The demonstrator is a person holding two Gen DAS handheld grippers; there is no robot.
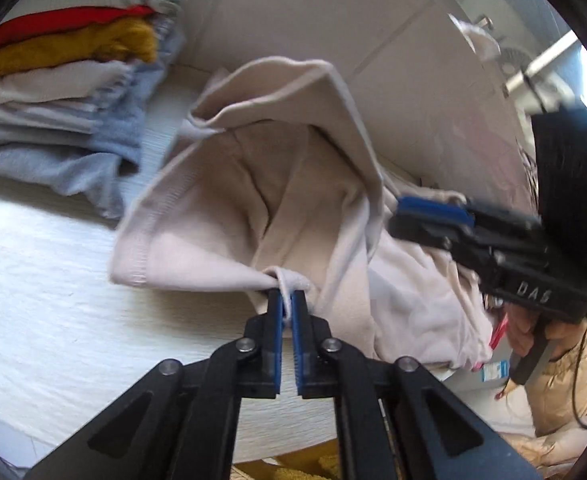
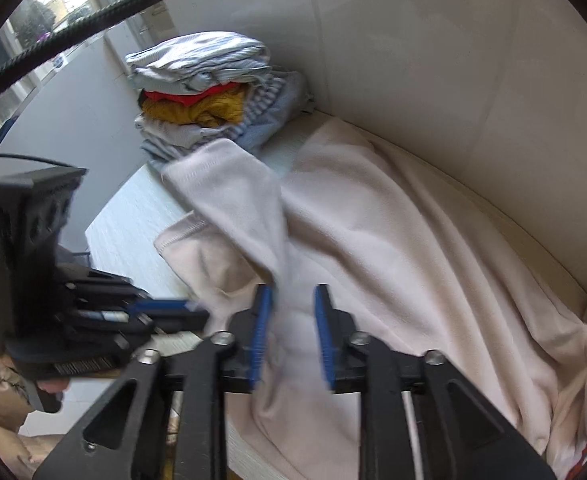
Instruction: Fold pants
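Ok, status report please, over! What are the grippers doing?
Left gripper shut on pants edge. Right gripper open over pants. Folded clothes stack behind, clear.

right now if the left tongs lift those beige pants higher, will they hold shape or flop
Likely flop: the pants already sag in soft folds from the pinch of the left tongs, and the rest lies rumpled on the table. Probably light, since a small pinch lifts a whole fold. The brushed cloth looks unlikely to slip out. The right tongs stand open over it.
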